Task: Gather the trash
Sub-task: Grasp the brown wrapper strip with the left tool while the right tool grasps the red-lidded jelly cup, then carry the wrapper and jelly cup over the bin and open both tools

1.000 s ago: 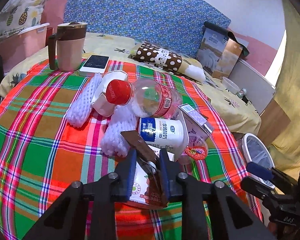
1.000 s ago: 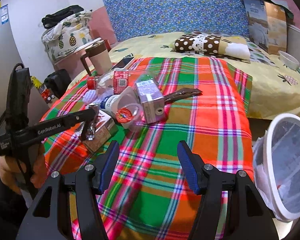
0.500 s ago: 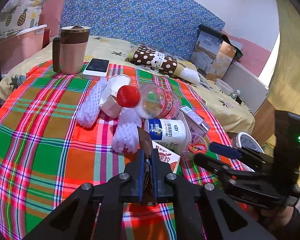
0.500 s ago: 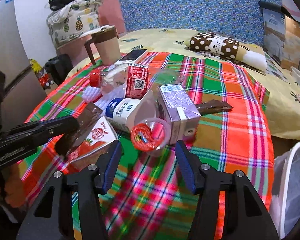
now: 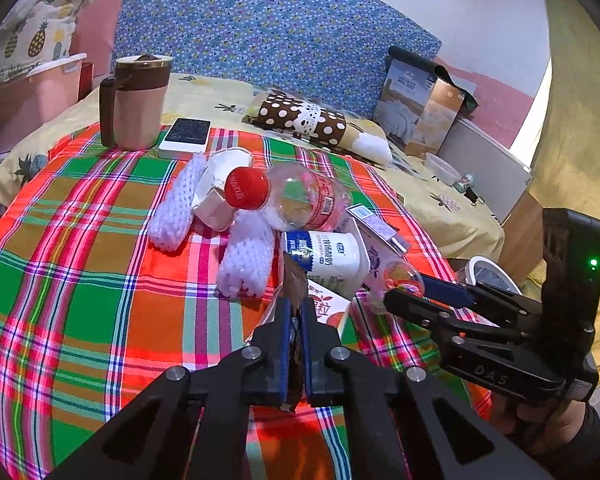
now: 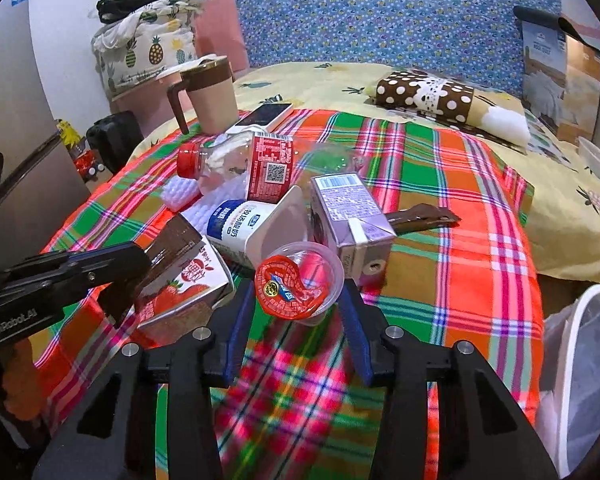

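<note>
Plaid cloth (image 6: 480, 240): only right view shows brown wrapper (image 6: 424, 216).

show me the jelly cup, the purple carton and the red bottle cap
jelly cup (image 6: 300, 284), right wrist view, torn red lid
purple carton (image 6: 350, 210), right wrist view, top face
red bottle cap (image 5: 247, 189), left wrist view, cap face

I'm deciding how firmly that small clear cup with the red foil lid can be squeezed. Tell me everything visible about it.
The clear cup is small, thin-looking transparent plastic, lying tipped on its side on the plaid cloth. Its red printed foil lid is peeled partly open and crumpled at the mouth, which faces the right wrist camera. It leans against the purple carton and white yogurt cup. The right tool brackets it, blue pads beside its rim; contact is unclear.
</note>
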The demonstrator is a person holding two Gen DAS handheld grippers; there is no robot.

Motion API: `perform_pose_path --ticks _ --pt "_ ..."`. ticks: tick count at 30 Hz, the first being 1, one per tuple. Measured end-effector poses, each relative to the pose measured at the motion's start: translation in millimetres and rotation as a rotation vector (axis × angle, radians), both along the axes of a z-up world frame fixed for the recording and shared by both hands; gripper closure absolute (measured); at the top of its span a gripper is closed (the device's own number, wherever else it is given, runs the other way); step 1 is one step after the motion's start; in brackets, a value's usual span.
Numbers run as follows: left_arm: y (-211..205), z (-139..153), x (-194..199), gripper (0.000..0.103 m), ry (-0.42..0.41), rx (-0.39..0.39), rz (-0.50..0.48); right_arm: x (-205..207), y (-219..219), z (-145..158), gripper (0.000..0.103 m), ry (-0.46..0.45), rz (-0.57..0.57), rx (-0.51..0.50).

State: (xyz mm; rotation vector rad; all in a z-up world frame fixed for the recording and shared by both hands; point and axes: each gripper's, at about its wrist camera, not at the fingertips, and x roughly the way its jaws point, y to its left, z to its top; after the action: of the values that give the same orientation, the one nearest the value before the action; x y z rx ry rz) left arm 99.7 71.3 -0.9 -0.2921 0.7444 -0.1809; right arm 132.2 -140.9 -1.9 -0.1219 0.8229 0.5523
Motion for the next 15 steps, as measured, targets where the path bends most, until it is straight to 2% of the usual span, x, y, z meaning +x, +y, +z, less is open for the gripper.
perform_pose_path --ticks 9,15 --pt "-21 12 -9 0.099 -0.022 0.015 -0.041 -14 -21 10 0.058 -0.02 -0.048 0.033" --pt "-53 14 -7 0.099 -0.021 0.016 -0.105 -21 -45 15 0.058 -0.033 -0.105 0.043"
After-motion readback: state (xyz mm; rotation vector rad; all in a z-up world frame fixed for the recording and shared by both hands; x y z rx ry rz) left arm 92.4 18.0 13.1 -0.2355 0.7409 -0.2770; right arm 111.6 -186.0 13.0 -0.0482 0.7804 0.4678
